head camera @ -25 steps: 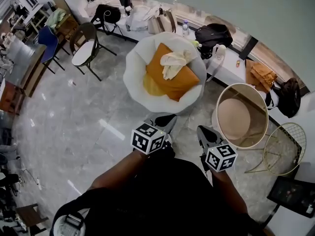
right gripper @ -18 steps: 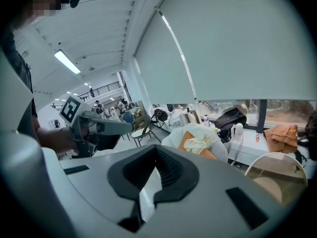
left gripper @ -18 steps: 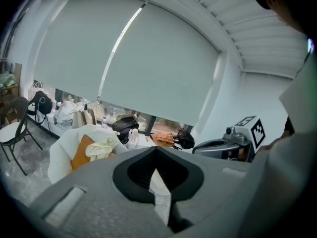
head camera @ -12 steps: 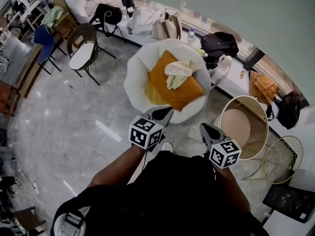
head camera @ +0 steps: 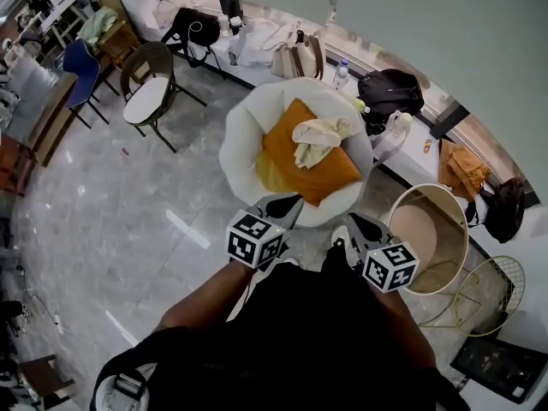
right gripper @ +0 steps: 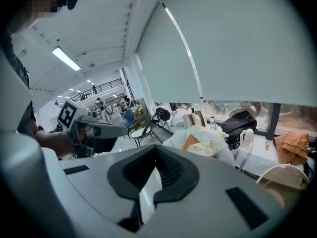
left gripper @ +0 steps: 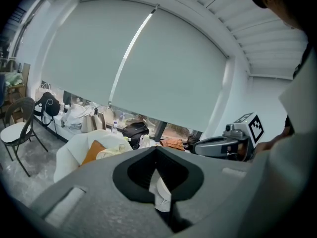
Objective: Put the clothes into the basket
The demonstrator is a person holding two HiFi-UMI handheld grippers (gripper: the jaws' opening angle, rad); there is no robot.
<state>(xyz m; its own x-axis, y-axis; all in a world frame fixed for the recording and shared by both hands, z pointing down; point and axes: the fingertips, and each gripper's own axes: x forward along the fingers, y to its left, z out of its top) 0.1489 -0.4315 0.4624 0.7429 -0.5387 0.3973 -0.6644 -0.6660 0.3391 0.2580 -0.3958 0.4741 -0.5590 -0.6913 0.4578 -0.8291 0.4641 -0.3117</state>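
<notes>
Glossy marbled floor (head camera: pixel 128 212); matt cloth cushion (head camera: pixel 330 176) (orange); cream garment (head camera: pixel 318 137) soft, crumpled.

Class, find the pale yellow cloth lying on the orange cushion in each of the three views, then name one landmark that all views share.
Head view: the pale yellow cloth is at upper centre, on the orange cushion in the white chair.
Left gripper view: low and left of centre.
Right gripper view: right of centre, at mid-height.
Shared landmark: the black bag on the ledge behind the chair.
</notes>
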